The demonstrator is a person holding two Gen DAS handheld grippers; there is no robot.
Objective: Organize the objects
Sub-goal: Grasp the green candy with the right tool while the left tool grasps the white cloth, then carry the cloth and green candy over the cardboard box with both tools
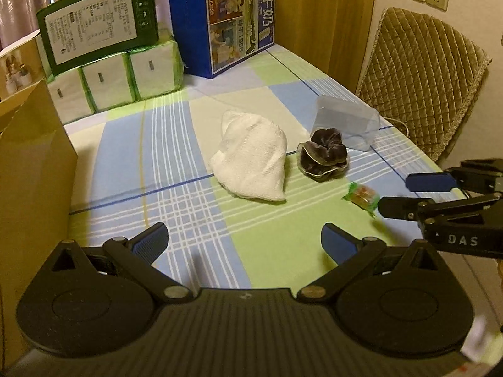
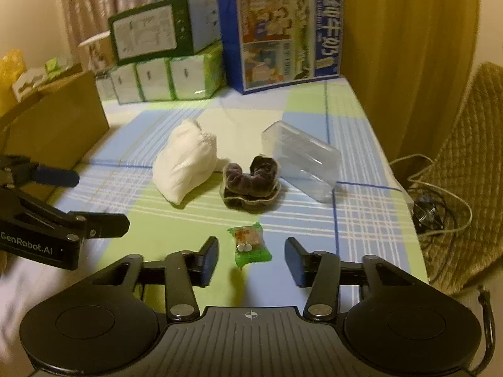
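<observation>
A small green snack packet lies on the checked tablecloth between the two open fingers of my right gripper, untouched by either pad. Behind it sit a dark velvet scrunchie, a white cloth bundle and a clear plastic box lying tilted. In the left wrist view my left gripper hovers open over bare cloth, with the white bundle, the scrunchie, the clear box and the snack packet ahead. My right gripper enters from the right beside the packet.
A brown cardboard box stands at the left. Tissue packs, a green carton and a blue milk carton box line the back. A quilted chair and cables are off the table's right edge.
</observation>
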